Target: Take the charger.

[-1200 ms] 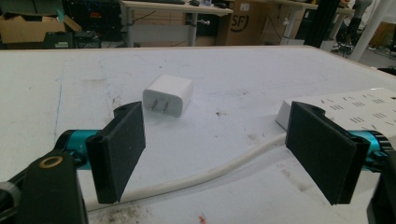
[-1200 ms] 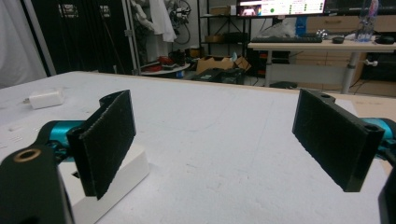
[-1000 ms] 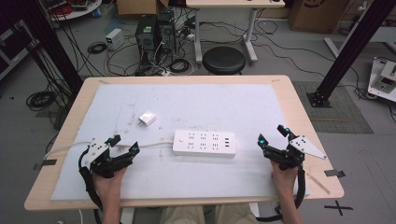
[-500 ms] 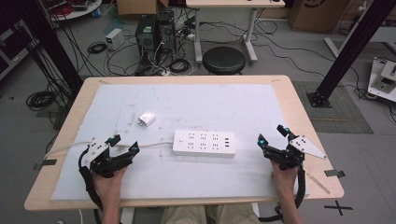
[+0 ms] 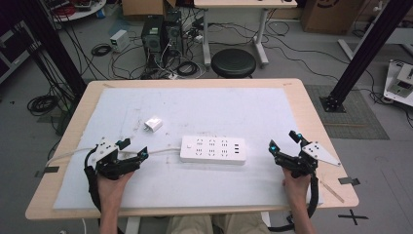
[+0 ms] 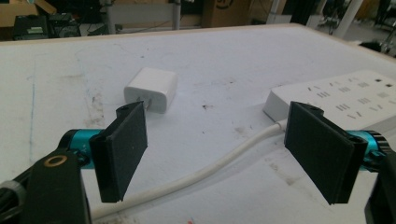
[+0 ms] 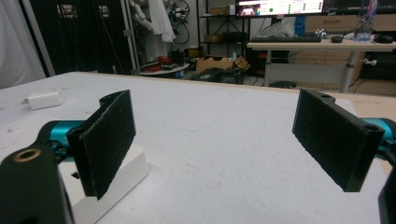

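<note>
We hold the left gripper, its spread jaws just narrowing, and gaping right gripper beside an unlabelled white plastic power strip and small white cube charger.

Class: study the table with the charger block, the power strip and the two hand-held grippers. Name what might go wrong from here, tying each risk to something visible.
1. The left gripper is open, its jaws having just been closing slightly, with the white cable running between and below them; it may snag the cable and drag the power strip.
2. The small charger block lies loose on the smooth mat, so a jaw could push it away.
</note>
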The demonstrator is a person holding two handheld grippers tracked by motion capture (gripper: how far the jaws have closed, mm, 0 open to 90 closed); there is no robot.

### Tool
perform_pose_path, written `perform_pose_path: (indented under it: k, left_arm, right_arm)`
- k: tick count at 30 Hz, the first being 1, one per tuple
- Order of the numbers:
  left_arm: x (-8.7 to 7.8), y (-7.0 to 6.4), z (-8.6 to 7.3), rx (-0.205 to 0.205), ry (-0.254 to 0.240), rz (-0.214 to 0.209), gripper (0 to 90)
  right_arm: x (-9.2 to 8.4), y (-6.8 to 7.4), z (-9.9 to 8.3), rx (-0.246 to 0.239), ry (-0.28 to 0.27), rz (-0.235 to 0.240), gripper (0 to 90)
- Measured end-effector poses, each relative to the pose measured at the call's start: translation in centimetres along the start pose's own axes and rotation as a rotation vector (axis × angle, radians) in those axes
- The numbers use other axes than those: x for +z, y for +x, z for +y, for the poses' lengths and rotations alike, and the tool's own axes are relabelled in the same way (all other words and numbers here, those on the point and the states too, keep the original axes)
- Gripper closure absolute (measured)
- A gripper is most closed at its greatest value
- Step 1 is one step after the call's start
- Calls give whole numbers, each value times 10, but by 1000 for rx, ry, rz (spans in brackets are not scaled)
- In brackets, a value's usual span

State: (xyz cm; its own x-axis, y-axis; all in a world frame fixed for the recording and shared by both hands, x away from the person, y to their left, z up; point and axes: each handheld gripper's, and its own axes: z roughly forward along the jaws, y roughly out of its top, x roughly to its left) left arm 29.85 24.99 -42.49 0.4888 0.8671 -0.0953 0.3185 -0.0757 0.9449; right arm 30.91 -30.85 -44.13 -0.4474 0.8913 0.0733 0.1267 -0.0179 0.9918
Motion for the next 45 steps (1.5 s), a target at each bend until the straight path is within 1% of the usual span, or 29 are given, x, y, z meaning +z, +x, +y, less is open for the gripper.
perform_pose_path:
  k: [2,3,5,6,8,9,10,11,14,18,20,21,22,24,26,28,29,30,31,33,34,35,36,38,39,40,41,44,45]
  left_arm:
    - [2,1,9,19,5,-7,214]
    - [3,2,15,37,14,-4,214]
    - [6,3,23,52,20,-2,214]
    - [7,3,29,71,28,-2,214]
    - [10,4,35,93,25,-2,214]
    - [11,4,38,114,23,8,214]
    - [13,5,41,130,22,18,215]
    - [15,6,44,141,19,23,219]
    - [22,11,52,143,23,6,221]
    - [36,21,62,138,75,-28,221]
    - [42,26,66,137,103,-35,218]
    - [45,27,68,139,113,-35,217]
    - [48,29,69,136,110,-42,217]
    - [54,34,74,137,134,-41,217]
    - [59,38,81,157,153,-44,217]
    - [64,41,87,154,167,-47,217]
    - [67,44,91,170,187,-49,217]
    - [70,46,93,166,187,-56,217]
    - [73,48,95,163,199,-61,217]
    - [80,52,97,158,216,-63,217]
    - [83,54,99,166,235,-65,217]
    - [83,54,99,166,235,-65,217]
    - [88,57,98,160,234,-71,217]
    - [90,58,97,153,236,-73,217]
    - [97,61,91,154,278,-72,217]
    - [97,61,91,154,278,-72,217]
    - [102,62,87,154,302,-86,217]
    - [112,61,81,145,329,-106,217]
    - [115,61,79,153,346,-111,217]
  right_arm:
    - [0,0,0,1,-1,-2,134]
    - [0,0,0,1,-2,0,134]
    - [0,0,0,6,2,-5,134]
    - [0,0,0,6,1,-4,134]
    - [0,0,0,6,2,-3,134]
    - [0,0,0,4,2,-1,134]
    - [0,0,0,10,6,1,134]
    - [0,0,0,3,4,1,134]
    - [0,0,0,3,8,-1,134]
    - [0,0,0,8,12,1,134]
    - [1,0,0,3,9,1,134]
    - [1,0,0,4,8,2,134]
    - [1,0,0,4,9,1,134]
    - [1,0,0,9,13,4,134]
    - [1,0,0,4,10,4,134]
    - [1,0,0,5,12,7,134]
    - [1,0,0,5,14,6,134]
    - [1,0,0,6,14,6,134]
    - [1,0,0,4,12,6,134]
    - [1,0,0,6,13,7,134]
    - [1,0,0,5,13,6,134]
    - [1,0,0,5,13,6,134]
    - [1,0,0,5,14,6,134]
    - [1,-1,0,6,15,7,134]
    - [2,0,0,4,14,6,134]
    - [2,0,0,4,14,6,134]
    - [2,-1,0,4,15,7,134]
    - [2,0,0,3,16,8,134]
    - [2,0,0,5,18,8,134]
